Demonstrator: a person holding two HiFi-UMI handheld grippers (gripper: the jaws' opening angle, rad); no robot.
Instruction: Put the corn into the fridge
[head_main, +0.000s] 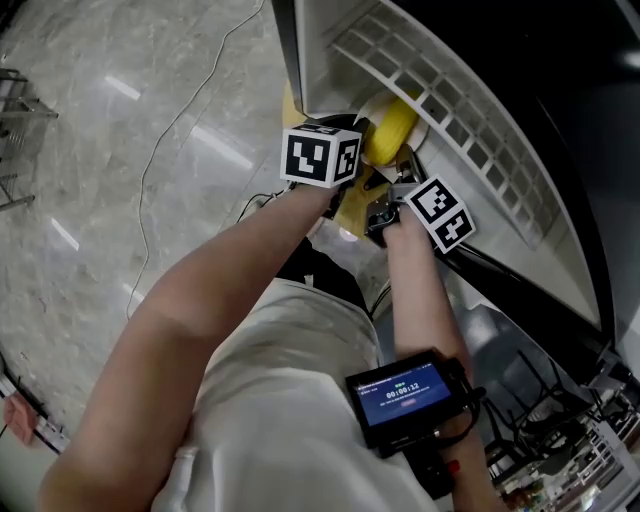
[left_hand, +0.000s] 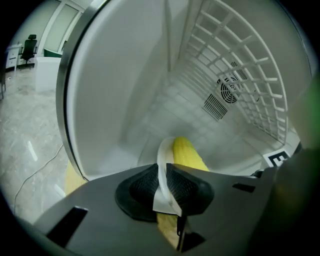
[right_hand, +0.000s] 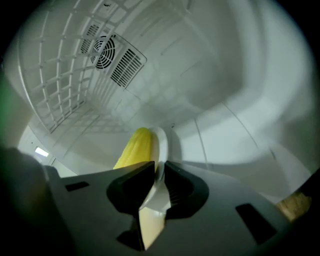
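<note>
Gripping plate (left_hand: 161, 152) rim: left hand-held gripper (left_hand: 165, 182) | right hand-held gripper (right_hand: 157, 185): likewise | corn (left_hand: 189, 155): on plate, in fridge (left_hand: 125, 85)

My corn (head_main: 390, 130) is a bare yellow cob with even rows and a blunt far end. It lies lengthwise on a white plate (left_hand: 162, 152), tip pointing into the fridge (left_hand: 125, 90), toward the fridge's back wall with its round fan grille. My left gripper (left_hand: 165, 180) pinches the plate's rim on one side and my right gripper (right_hand: 159, 180) on the other, so the cob sits within the fridge's opening. The fridge stands open, white inside, with a white wire rack along one side.
</note>
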